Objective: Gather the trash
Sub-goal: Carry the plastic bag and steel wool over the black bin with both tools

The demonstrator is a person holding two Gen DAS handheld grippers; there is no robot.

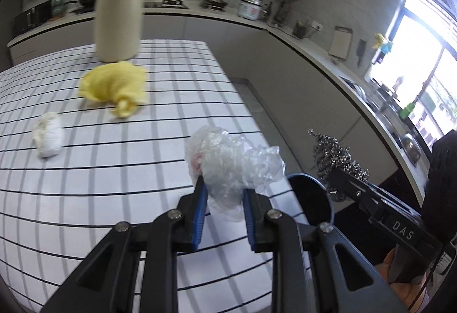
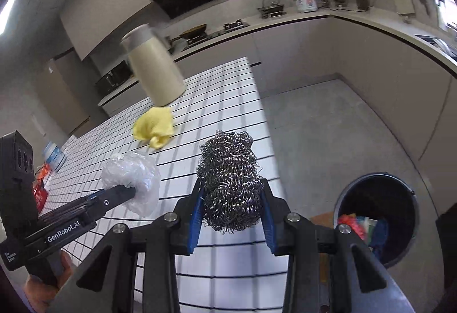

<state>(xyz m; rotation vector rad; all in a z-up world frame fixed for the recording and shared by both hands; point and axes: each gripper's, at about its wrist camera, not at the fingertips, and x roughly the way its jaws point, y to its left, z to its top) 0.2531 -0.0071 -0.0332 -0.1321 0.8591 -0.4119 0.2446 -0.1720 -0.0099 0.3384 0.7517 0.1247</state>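
Left gripper: we see our left gripper (image 1: 224,193) clamped on a crumpled clear plastic wrap (image 1: 234,161), lifted off the table near its right edge.
Right gripper: our right gripper (image 2: 232,205) squeezes a steel wool scrubber (image 2: 230,181) between its blue pads, also held in the air over the table's right edge.
Trash bin: we find the dark round trash bin (image 2: 377,215) on the floor, just right of the table, near us; colourful scraps lie inside it.
Table: the white table with black grid lines (image 1: 114,198) carries what we have not picked up.
Yellow cloth: a bunched yellow cloth (image 1: 114,87) lies far from us, just in front of the cream jug (image 1: 120,13).
White wad: we see a small white paper wad (image 1: 48,138) to the left, well apart from both grippers.
Background: a kitchen counter (image 2: 314,17) runs along the far wall.
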